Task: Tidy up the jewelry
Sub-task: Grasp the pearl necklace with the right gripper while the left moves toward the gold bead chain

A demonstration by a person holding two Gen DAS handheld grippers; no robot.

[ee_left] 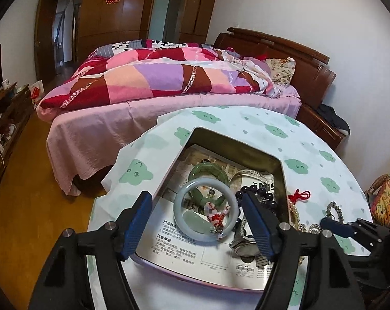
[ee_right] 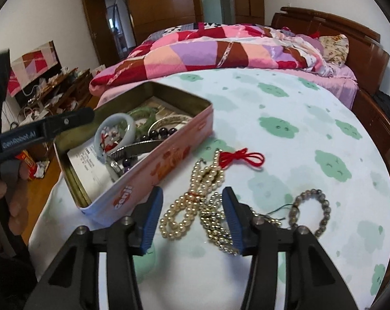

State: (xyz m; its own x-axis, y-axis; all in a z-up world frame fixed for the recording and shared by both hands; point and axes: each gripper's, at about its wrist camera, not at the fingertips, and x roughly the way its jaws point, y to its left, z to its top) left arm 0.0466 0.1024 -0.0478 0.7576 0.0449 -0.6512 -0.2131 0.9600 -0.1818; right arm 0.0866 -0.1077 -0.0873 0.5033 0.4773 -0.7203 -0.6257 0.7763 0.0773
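An open pink tin [ee_left: 281,178] [ee_right: 169,165] on the round table holds a pale bangle [ee_left: 184,219] [ee_right: 129,126], a green bangle [ee_left: 207,171], a silver bangle [ee_left: 249,174], dark beads [ee_left: 262,193] and a watch [ee_left: 244,246]. My left gripper [ee_left: 198,222] is open above the tin, its fingers either side of the pale bangle. On the cloth lie a pearl necklace [ee_right: 192,204] with a red knot [ee_right: 242,157] and a grey bead bracelet [ee_right: 313,211]. My right gripper [ee_right: 193,218] is open over the pearls.
The table [ee_right: 298,108] has a white cloth with green clouds. A bed [ee_left: 156,82] with a patchwork quilt stands just behind it. A cluttered low cabinet [ee_right: 52,93] is at the left. Wooden floor lies below the table's left edge.
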